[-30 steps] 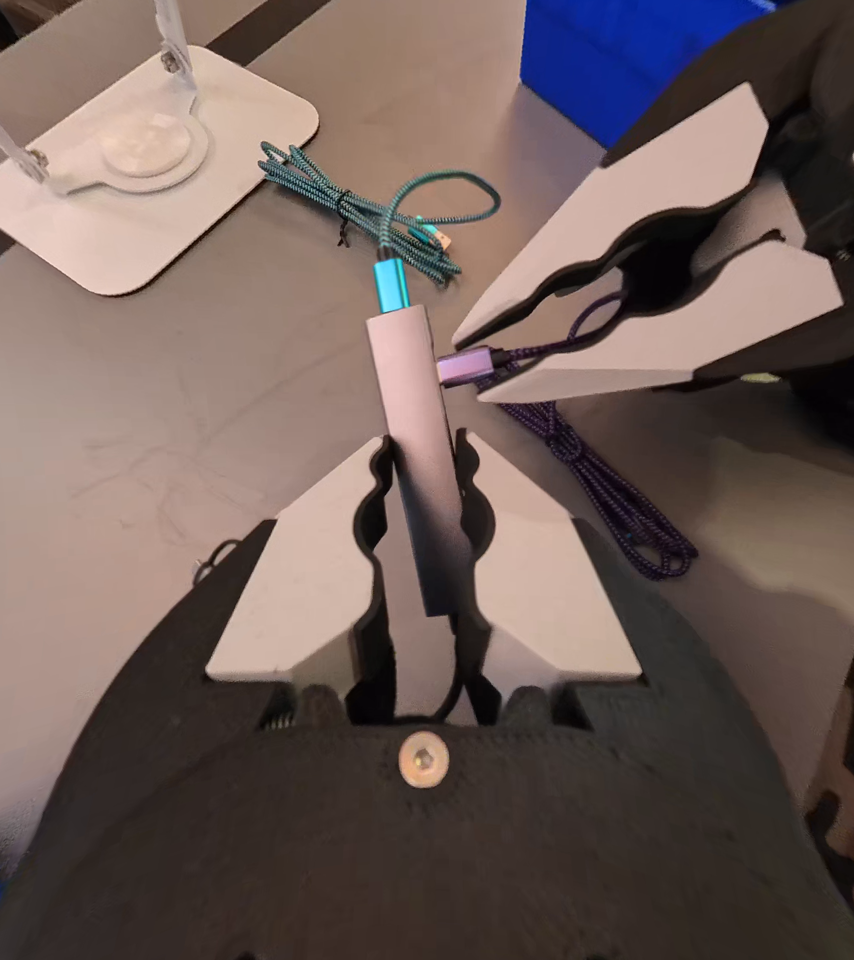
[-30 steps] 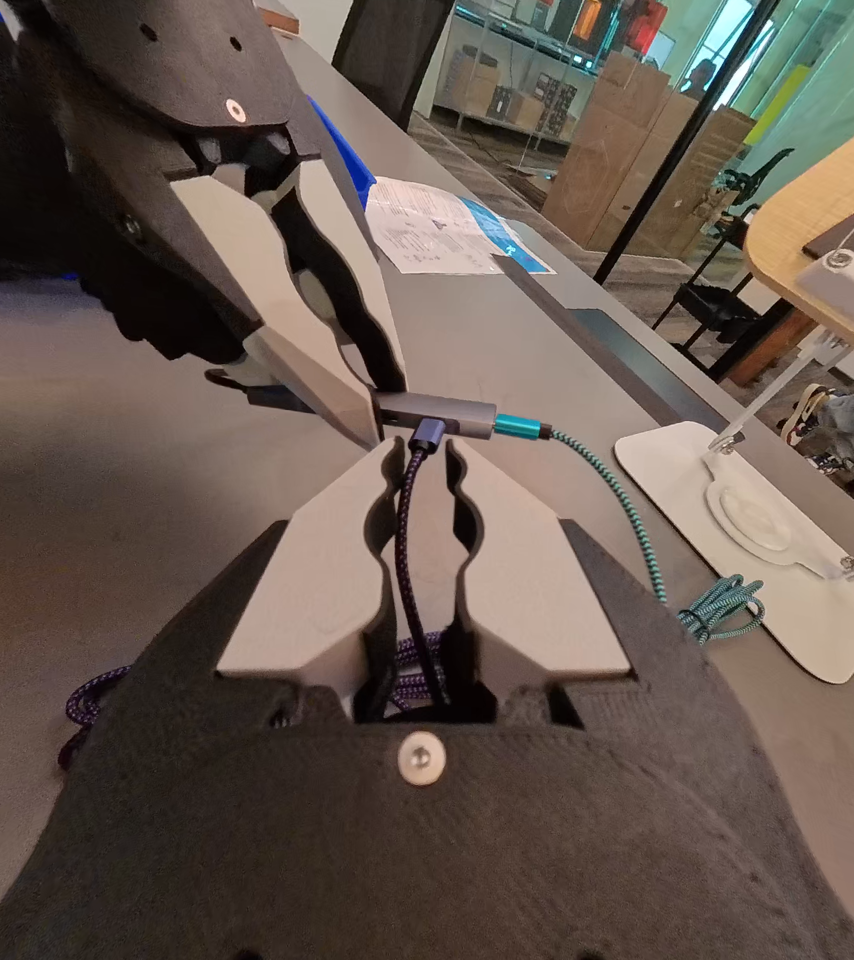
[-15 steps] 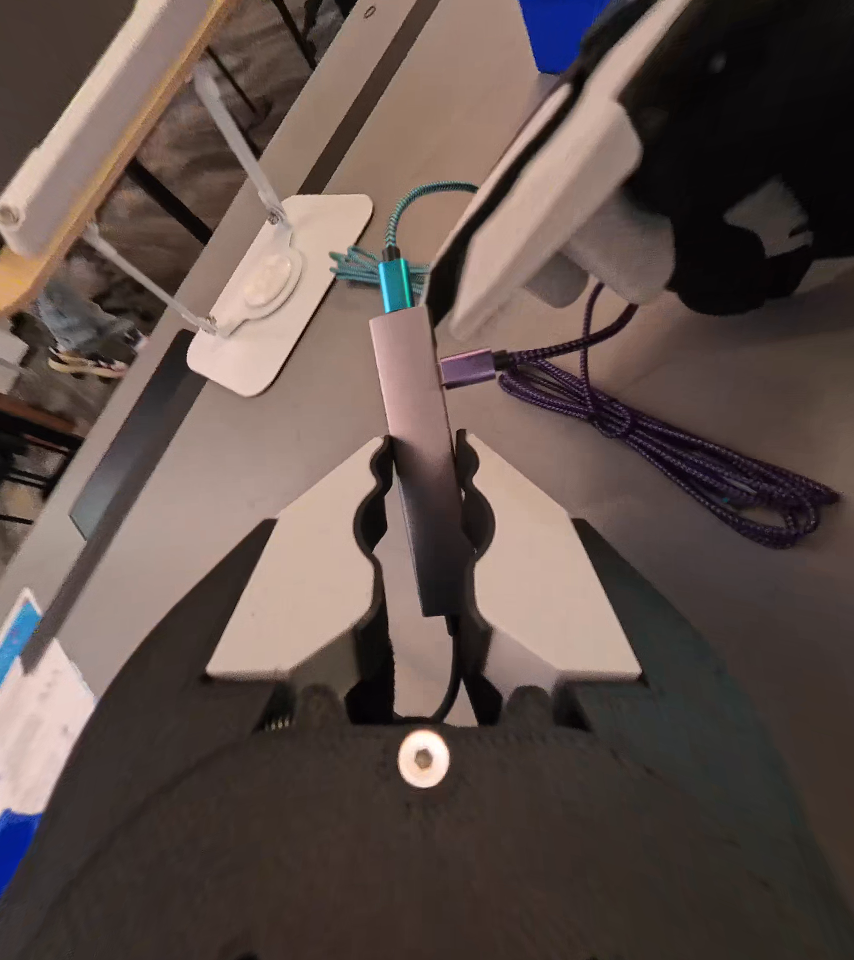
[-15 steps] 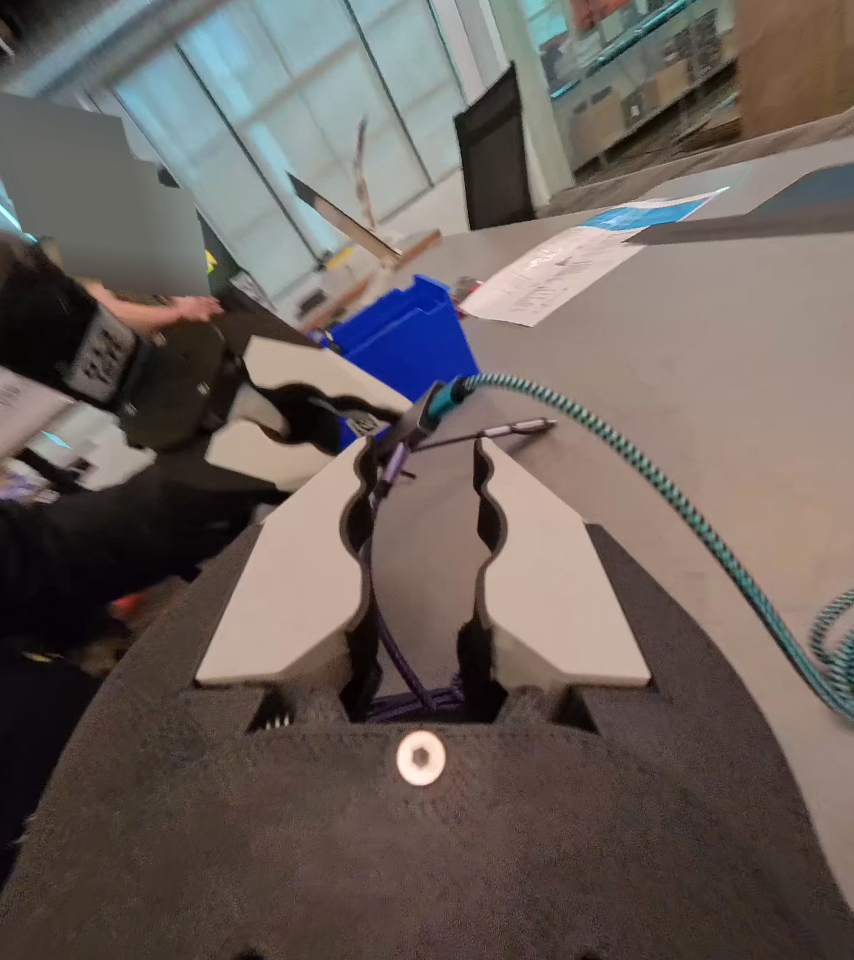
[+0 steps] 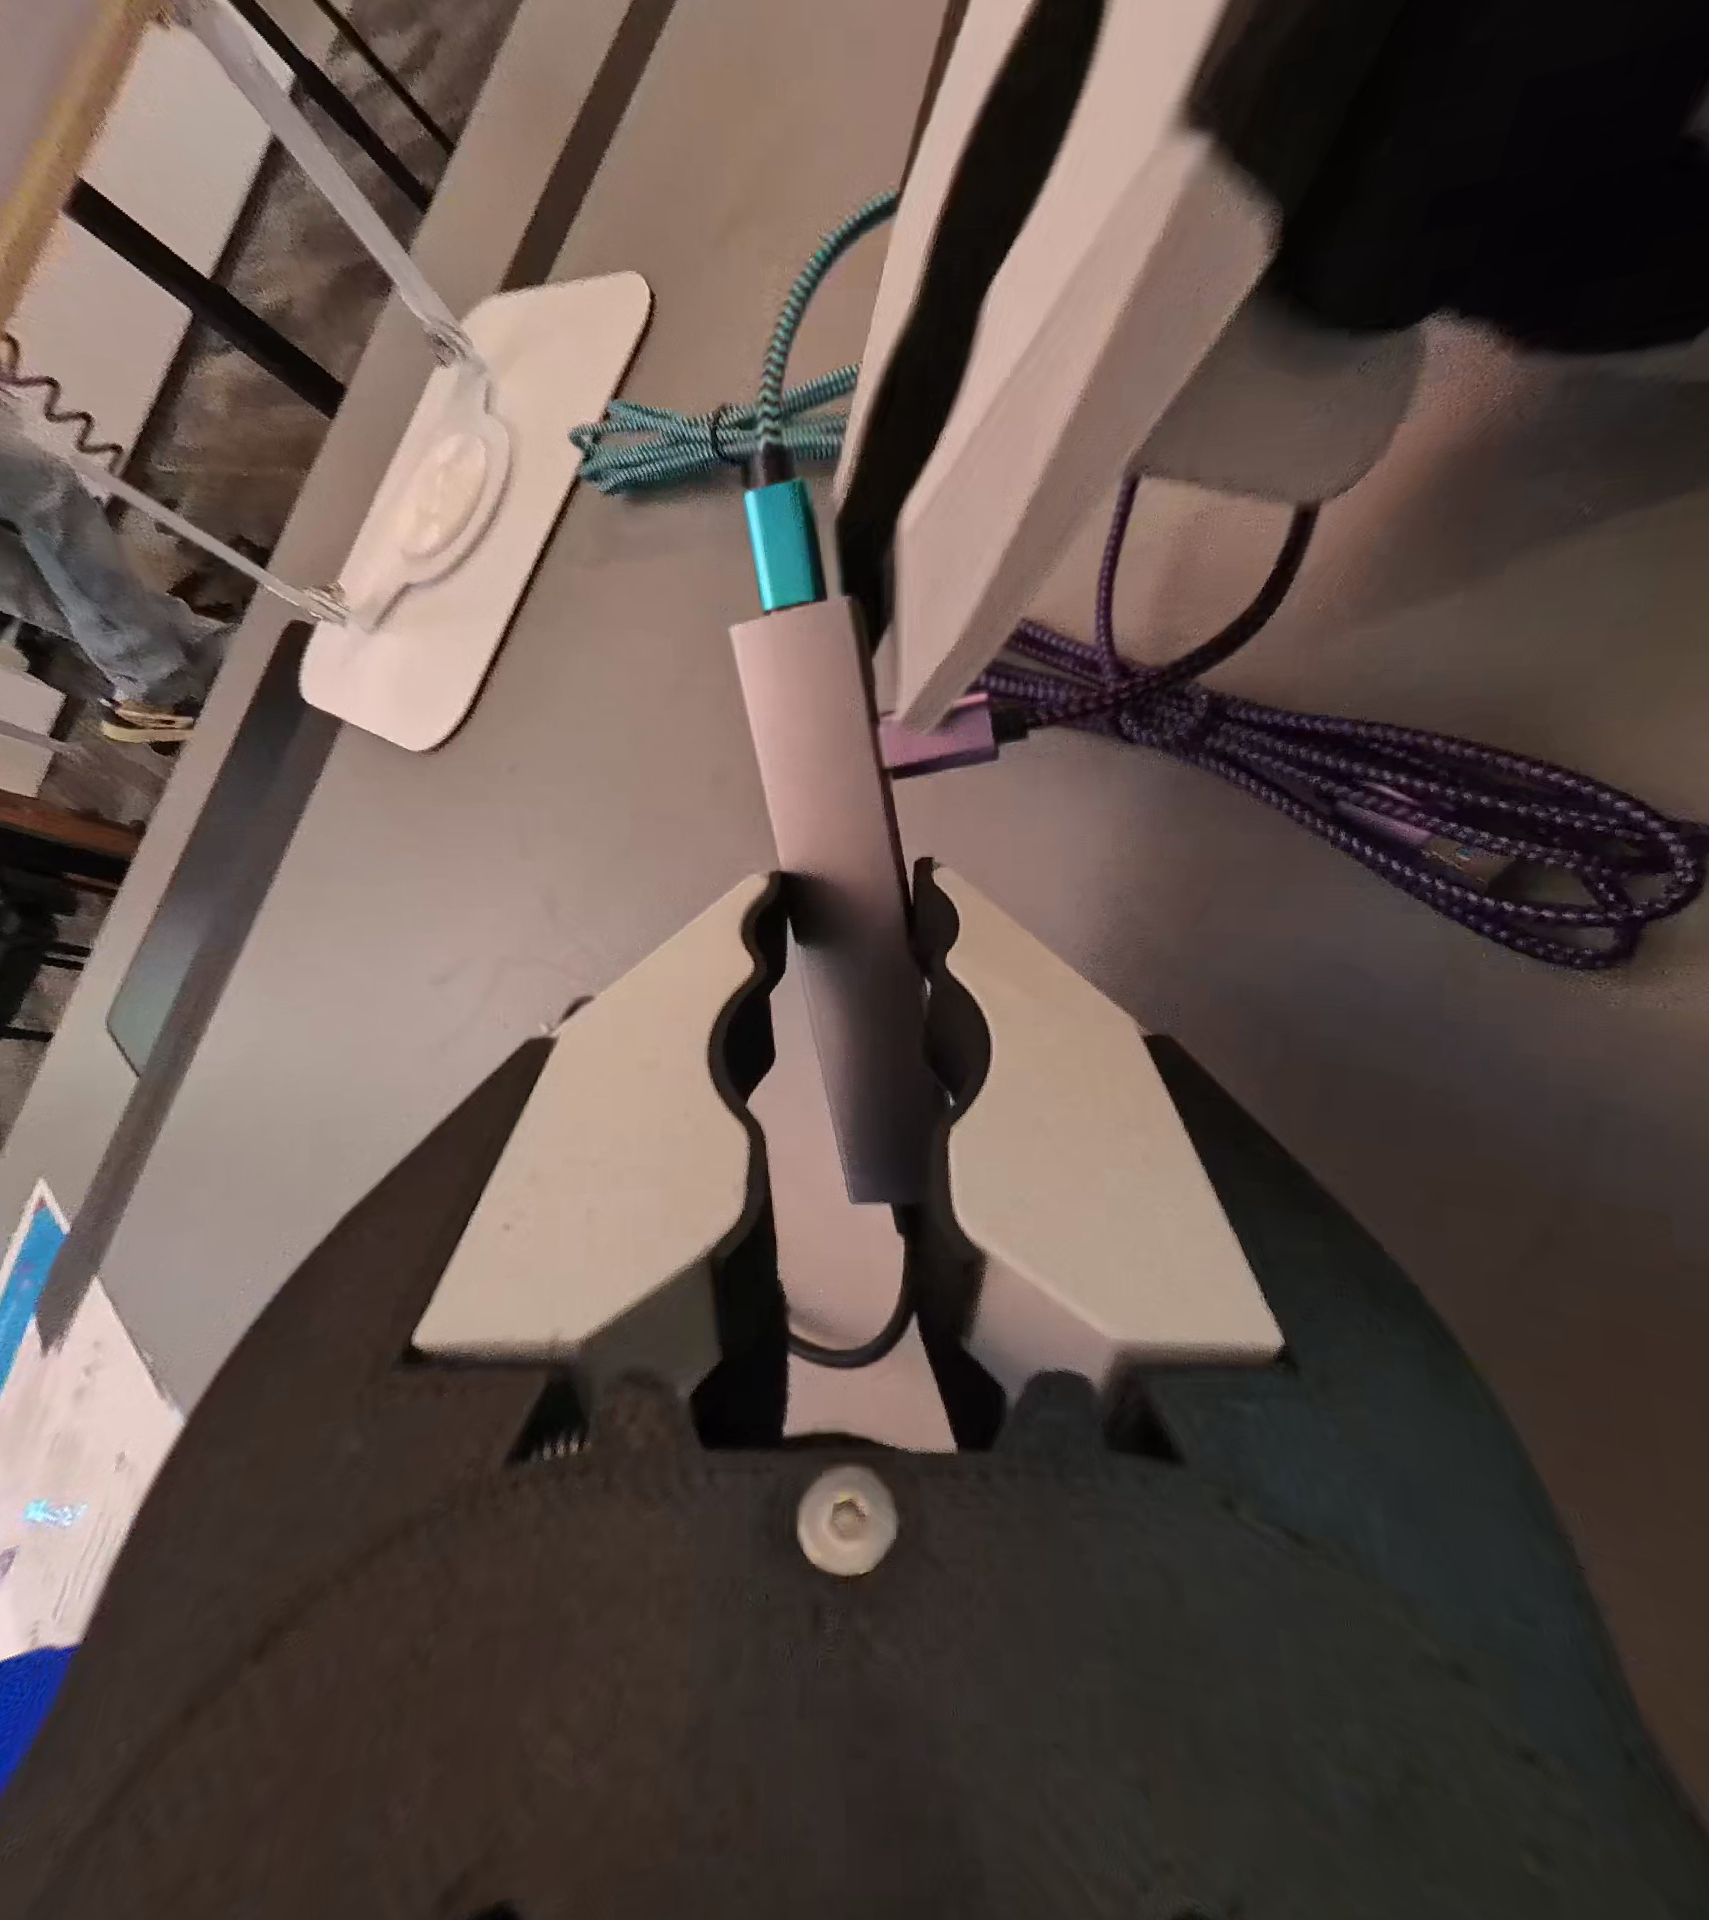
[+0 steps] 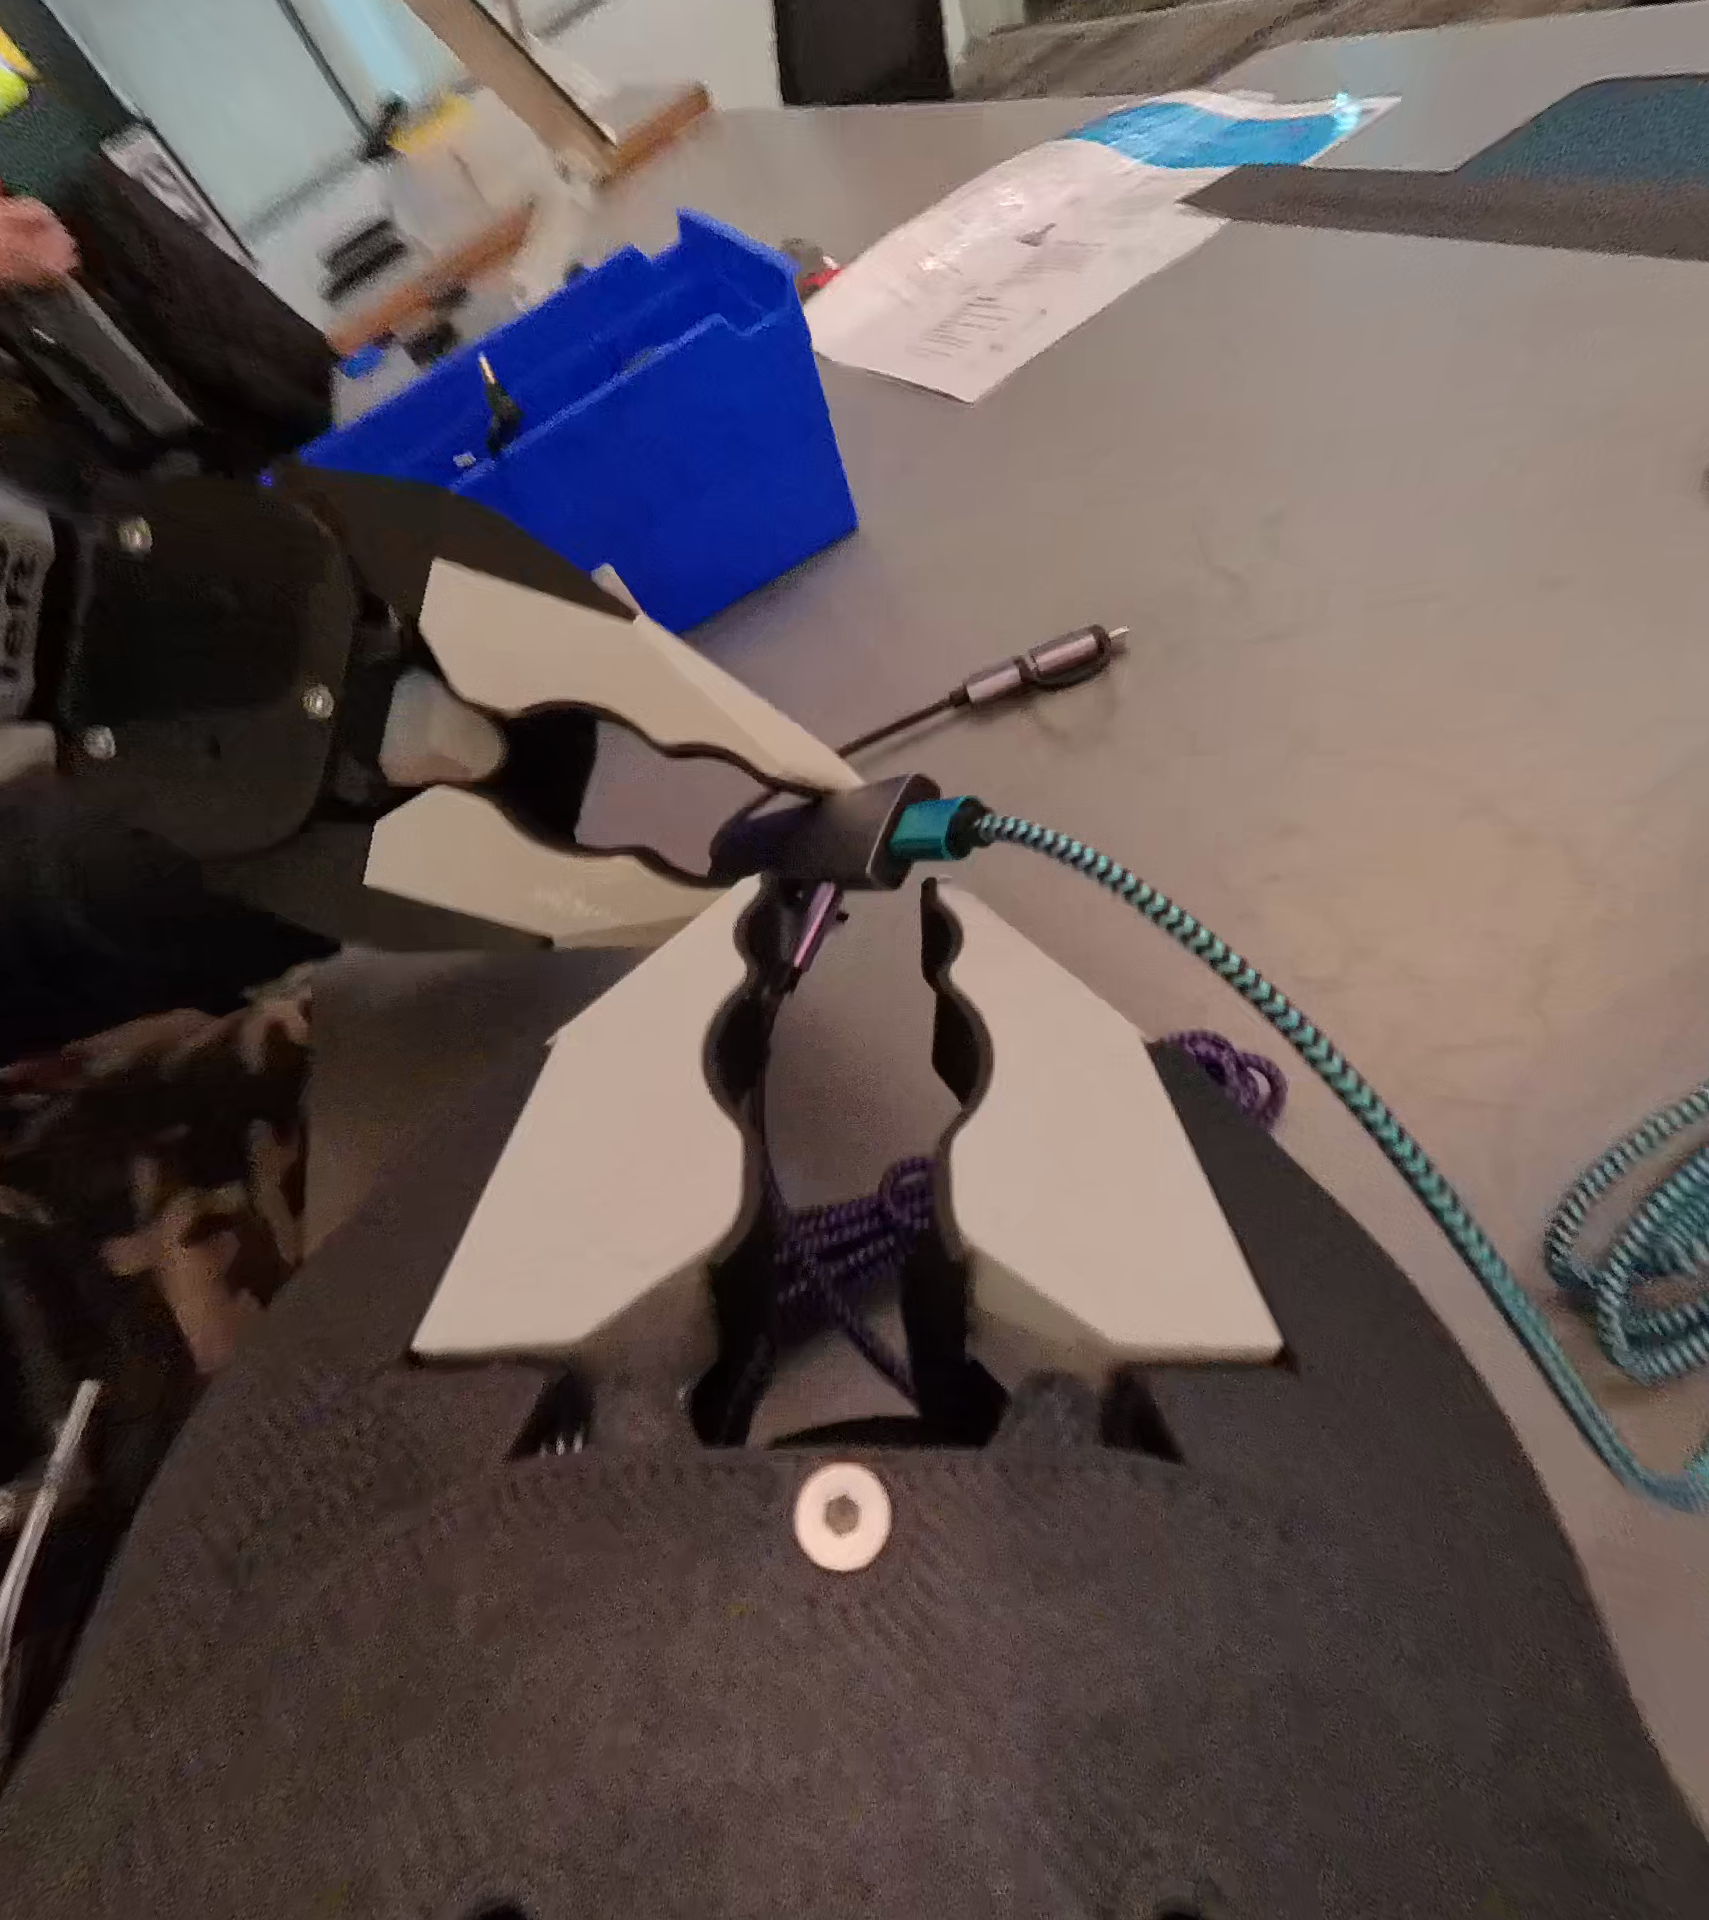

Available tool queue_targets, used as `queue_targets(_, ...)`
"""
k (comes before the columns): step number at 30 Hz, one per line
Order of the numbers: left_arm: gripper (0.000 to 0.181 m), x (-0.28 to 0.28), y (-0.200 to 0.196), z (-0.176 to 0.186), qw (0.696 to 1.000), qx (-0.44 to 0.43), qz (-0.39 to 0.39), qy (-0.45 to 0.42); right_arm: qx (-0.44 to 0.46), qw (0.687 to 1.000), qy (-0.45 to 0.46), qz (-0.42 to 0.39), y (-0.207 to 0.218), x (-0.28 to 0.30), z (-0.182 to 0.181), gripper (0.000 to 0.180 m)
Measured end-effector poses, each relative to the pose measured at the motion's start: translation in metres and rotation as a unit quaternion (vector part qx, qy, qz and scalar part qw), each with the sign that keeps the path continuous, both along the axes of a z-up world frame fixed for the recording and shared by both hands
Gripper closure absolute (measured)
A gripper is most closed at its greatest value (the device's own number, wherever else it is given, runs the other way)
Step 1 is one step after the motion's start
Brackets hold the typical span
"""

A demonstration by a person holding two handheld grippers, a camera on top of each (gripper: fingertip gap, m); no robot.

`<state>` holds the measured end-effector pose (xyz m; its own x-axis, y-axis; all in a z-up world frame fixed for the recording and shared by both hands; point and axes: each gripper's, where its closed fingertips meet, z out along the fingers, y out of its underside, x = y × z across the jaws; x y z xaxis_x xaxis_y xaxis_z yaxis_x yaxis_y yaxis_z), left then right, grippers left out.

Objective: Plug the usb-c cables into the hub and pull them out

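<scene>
the left gripper [image 5: 848,883] is clamped on the slim grey metal hub [image 5: 824,821], holding it lifted off the grey bench [image 5: 1349,1195], with the hub's long axis running straight out ahead between the fingers. a teal braided usb-c cable [image 6: 1245,1029] is seated in the hub's far end, so its plug continues the hub's long axis, and the cable trails down to a coil on the bench. the purple braided usb-c cable [image 5: 1349,790] enters at a right angle, its purple metal plug [image 5: 938,743] seated in the hub's right long side, pointing across that axis.

the right gripper [image 6: 842,899] comes at the hub from that same side. its jaws stand moderately apart and grip nothing; in its own view the purple plug lies just inside the gap, close against the left finger, with the cable running back between the fingers. it is clearly the nearer tool for this plug.

my judgement: the coming move is to close on the purple plug and draw it sideways, square to the hub's length, while the left gripper braces. a slanted pull could lever the plug in its port.
</scene>
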<state>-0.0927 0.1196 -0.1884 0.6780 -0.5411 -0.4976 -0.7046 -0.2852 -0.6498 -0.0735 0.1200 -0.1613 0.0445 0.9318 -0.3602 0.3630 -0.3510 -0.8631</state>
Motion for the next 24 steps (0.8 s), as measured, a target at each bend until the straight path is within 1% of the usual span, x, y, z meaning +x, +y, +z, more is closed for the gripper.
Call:
queue_targets(2, 0.159, -0.002, -0.002, -0.005, 1.0, -0.011, -0.002, 0.003, 0.037, 0.999, -0.035, -0.002, -0.006, 0.01, -0.003, 0.146)
queue_targets(5, 0.159, -0.004, -0.005, -0.008, 1.0, -0.018, -0.007, 0.004, 0.07, 0.997, -0.045, -0.005, -0.013, 0.025, 0.014, 0.149)
queue_targets(8, 0.158, -0.003, -0.009, -0.013, 0.999, -0.029, -0.022, 0.005, 0.126, 0.986, -0.069, -0.081, 0.02, 0.038, 0.034, 0.148)
queue_targets(10, 0.159, 0.0, -0.011, -0.019, 0.999, -0.037, -0.031, 0.007, 0.137, 0.977, -0.11, -0.119, 0.047, 0.041, 0.035, 0.143)
queue_targets(12, 0.159, 0.001, -0.011, -0.022, 0.999, -0.034, -0.03, 0.007, 0.142, 0.962, -0.187, -0.14, 0.077, 0.042, 0.019, 0.133)
queue_targets(13, 0.159, 0.003, -0.012, -0.023, 0.999, -0.033, -0.034, 0.005, 0.136, 0.954, -0.22, -0.149, 0.093, 0.042, 0.007, 0.131)
queue_targets(15, 0.158, 0.005, -0.011, -0.023, 0.999, -0.017, -0.032, 0.005, 0.1, 0.942, -0.283, -0.148, 0.112, 0.038, -0.016, 0.121)
queue_targets(17, 0.158, 0.007, -0.011, -0.023, 0.999, -0.012, -0.037, -0.002, 0.11, 0.927, -0.319, -0.163, 0.135, 0.033, -0.029, 0.125)
queue_targets(19, 0.158, 0.007, -0.011, -0.026, 0.999, -0.013, -0.041, 0.001, 0.089, 0.913, -0.364, -0.163, 0.15, 0.031, -0.052, 0.123)
queue_targets(21, 0.158, 0.007, -0.013, -0.026, 0.999, -0.018, -0.047, -0.003, 0.077, 0.897, -0.399, -0.172, 0.167, 0.032, -0.074, 0.128)
queue_targets(22, 0.158, 0.007, -0.014, -0.025, 0.999, -0.019, -0.048, -0.005, 0.056, 0.897, -0.407, -0.163, 0.167, 0.03, -0.083, 0.131)
queue_targets(23, 0.158, 0.006, -0.015, -0.025, 0.999, -0.02, -0.05, -0.006, 0.049, 0.901, -0.397, -0.168, 0.171, 0.026, -0.082, 0.148)
queue_targets(24, 0.159, 0.006, -0.016, -0.026, 0.998, -0.025, -0.053, -0.007, 0.052, 0.898, -0.407, -0.16, 0.171, 0.027, -0.082, 0.155)
